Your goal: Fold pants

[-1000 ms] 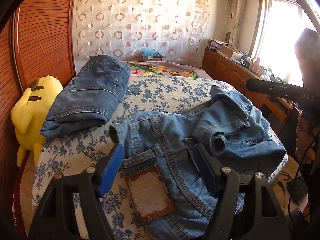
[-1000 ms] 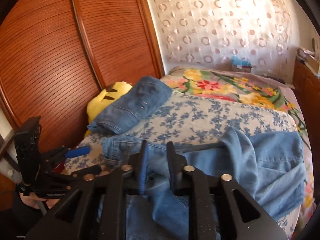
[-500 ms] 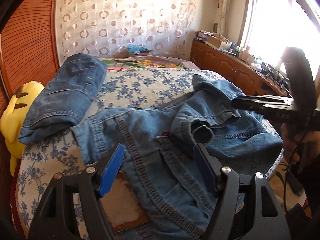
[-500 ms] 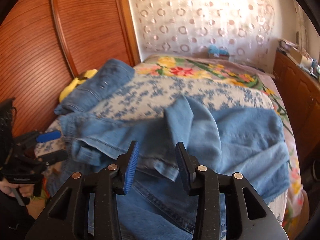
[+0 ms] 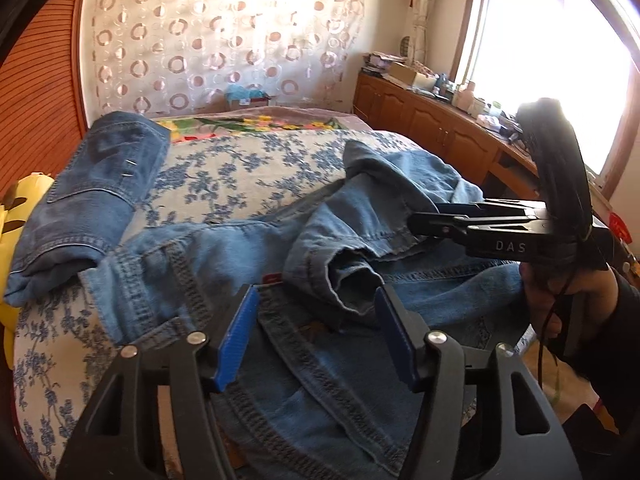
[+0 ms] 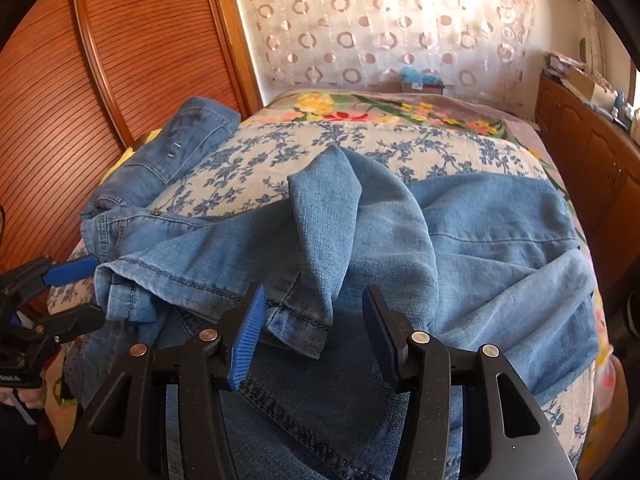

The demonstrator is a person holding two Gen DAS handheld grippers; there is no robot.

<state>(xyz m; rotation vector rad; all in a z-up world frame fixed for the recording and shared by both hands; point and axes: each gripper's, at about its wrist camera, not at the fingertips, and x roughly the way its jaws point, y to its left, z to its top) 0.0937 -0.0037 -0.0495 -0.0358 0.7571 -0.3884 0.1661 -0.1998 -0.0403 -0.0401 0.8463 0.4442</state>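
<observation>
Crumpled light-blue pants (image 6: 460, 240) sprawl across the near half of the bed (image 6: 400, 148). Soft, floppy denim, fairly heavy; best taken at the stiff waistband or hem. Left tongs (image 5: 316, 336) closing, right tongs (image 6: 312, 336) opening, both over cloth, gripping nothing. Folded jeans (image 5: 100, 184) far left; bed edge close on the right, open room beyond.

A second ago the right hand-held gripper (image 6: 312, 334) was pinched on a raised fold of the light blue jeans (image 6: 460, 240); its jaws are now opening, and the hem lies loose between them (untouched by either pad). That trouser leg has dropped onto the bed (image 6: 280, 156). The left hand-held gripper (image 5: 316, 334), jaws closing, has slid from the waistband patch towards the crumpled hem.
</observation>
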